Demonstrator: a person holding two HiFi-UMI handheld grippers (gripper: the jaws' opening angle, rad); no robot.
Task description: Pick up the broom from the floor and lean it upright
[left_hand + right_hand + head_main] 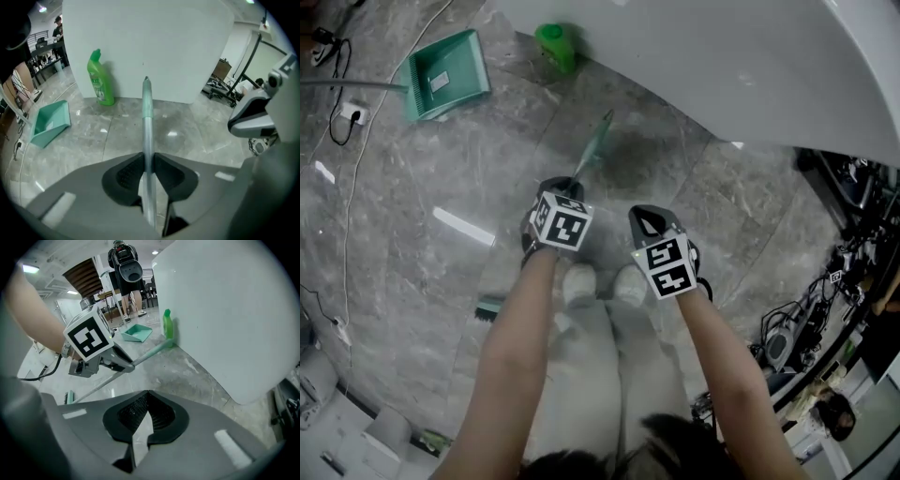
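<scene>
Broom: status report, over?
Left gripper shut on broom handle. Right gripper shut, empty. Handle tip aims at white panel; green bottle and dustpan off to its left, clear of it.

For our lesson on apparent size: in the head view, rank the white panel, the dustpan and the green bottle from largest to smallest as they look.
Largest: white panel
Middle: dustpan
Smallest: green bottle

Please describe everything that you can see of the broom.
The broom has a thin silvery shaft, seemingly metal, with a pale green grip end and a teal brush head. It is tilted, grip end towards the white panel, head low behind. The left gripper is shut on its shaft. Floor contact unclear.
</scene>
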